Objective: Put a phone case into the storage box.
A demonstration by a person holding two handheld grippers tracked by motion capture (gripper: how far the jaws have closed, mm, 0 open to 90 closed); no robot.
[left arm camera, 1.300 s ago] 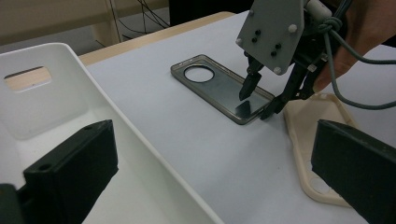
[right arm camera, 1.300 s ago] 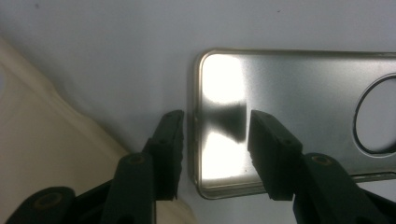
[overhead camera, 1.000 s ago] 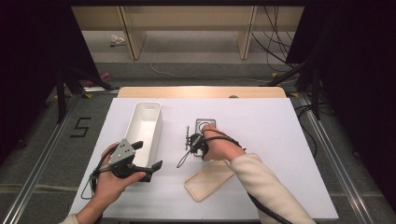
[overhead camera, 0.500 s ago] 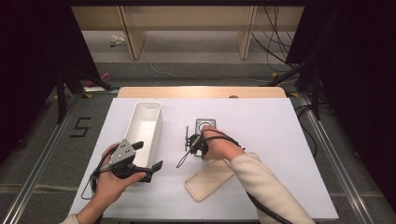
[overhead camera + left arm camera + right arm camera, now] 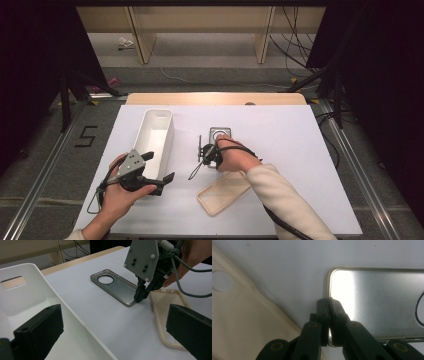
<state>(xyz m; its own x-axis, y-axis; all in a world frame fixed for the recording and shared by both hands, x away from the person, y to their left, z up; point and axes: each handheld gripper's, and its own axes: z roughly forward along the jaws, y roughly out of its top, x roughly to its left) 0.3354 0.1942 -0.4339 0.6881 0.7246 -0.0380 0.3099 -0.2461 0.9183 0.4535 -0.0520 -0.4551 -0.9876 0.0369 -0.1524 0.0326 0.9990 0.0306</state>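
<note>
A: The right tool (image 5: 328, 305) is pinched tight on the near rim of the grey phone case (image 5: 115, 286), which lies flat on the desk (image 5: 295, 150).

B: Since only an edge is gripped (thinly), it could be dropped when lifted. The left tool (image 5: 159, 183) is held open, empty.

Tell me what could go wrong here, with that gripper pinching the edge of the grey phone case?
The right gripper grips only the thin rim at one corner of the grey phone case, so the case might slip or swing when lifted. The cream case lies close beside it and could get nudged.
</note>
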